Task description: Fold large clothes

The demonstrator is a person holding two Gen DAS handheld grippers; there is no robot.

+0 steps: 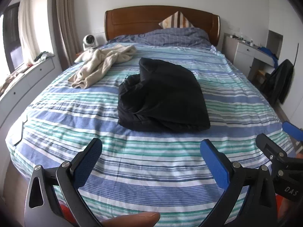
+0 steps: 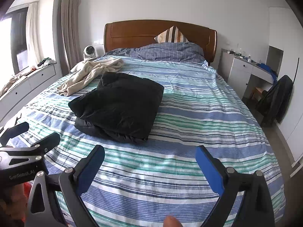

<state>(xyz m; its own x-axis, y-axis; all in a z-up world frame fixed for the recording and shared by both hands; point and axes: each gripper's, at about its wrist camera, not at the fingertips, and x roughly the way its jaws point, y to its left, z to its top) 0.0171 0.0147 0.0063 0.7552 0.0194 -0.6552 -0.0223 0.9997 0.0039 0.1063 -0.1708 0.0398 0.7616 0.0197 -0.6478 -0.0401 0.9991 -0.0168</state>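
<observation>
The black garment [image 1: 164, 96] looks like smooth, matt quilted cloth, puffy at its folds. The beige garment [image 1: 102, 64] is soft, fuzzy cloth, rumpled. The bed [image 1: 151, 170] wears a woven striped cotton sheet, finely creased. Its headboard [image 1: 136, 21] is glossy varnished wood. The left tongs [image 1: 151, 157] and right tongs [image 2: 149, 162] have matt black plastic arms, shiny metal rivets and textured blue pads.

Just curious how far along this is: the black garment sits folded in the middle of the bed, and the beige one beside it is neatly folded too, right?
Not quite. The black garment does sit folded mid-bed, but the beige garment beside it lies crumpled and unfolded near the bed's edge. The left wrist view shows it clearly.
</observation>
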